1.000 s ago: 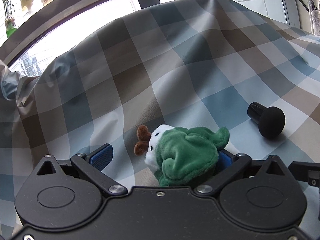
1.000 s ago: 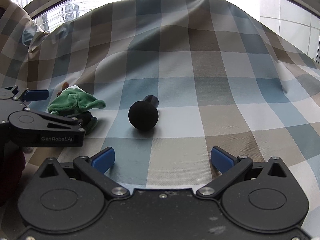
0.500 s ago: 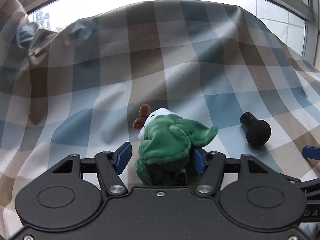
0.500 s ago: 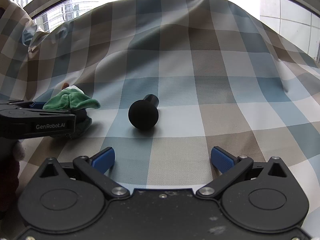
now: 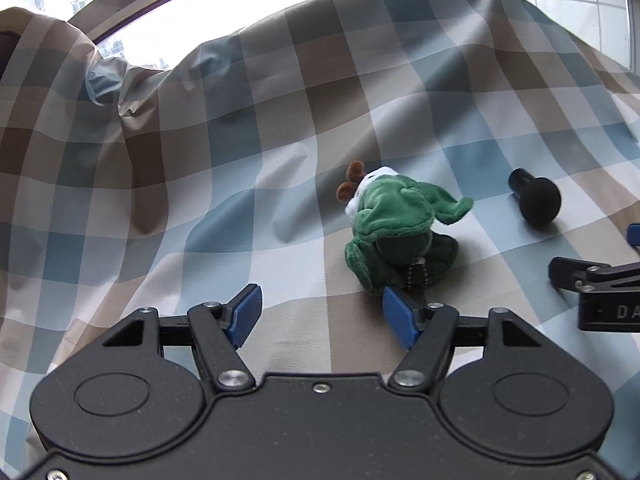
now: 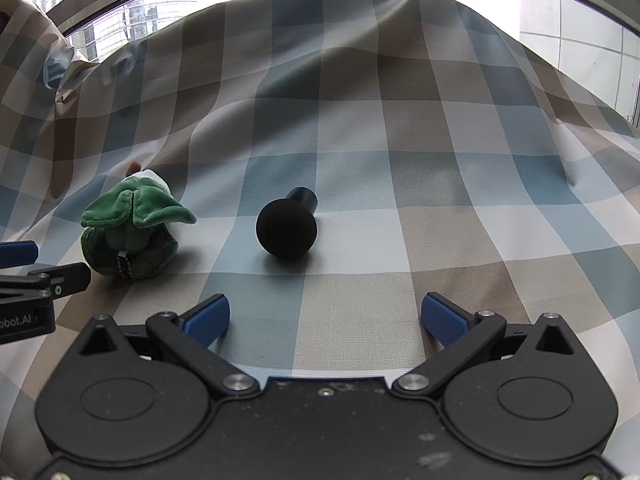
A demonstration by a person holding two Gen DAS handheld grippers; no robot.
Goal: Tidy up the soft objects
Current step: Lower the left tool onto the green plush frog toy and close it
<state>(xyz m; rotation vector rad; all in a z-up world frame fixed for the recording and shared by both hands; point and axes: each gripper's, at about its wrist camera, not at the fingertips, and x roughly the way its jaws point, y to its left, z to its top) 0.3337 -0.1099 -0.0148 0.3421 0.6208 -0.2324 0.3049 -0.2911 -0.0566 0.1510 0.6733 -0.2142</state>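
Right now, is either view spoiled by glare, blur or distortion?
Left wrist view: window blown out white, checked cloth bent by fisheye, green plush toy sharp. Right wrist view: same backlight, black round-headed object crisp with a soft shadow, specks on the hand-held gripper's body.

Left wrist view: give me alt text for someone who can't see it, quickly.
A green plush toy sits on a checked cloth just beyond the left gripper, whose blue-padded jaws are opening with nothing between them. A black ball-headed knob lies to the toy's right, and part of the right gripper shows at the right edge.
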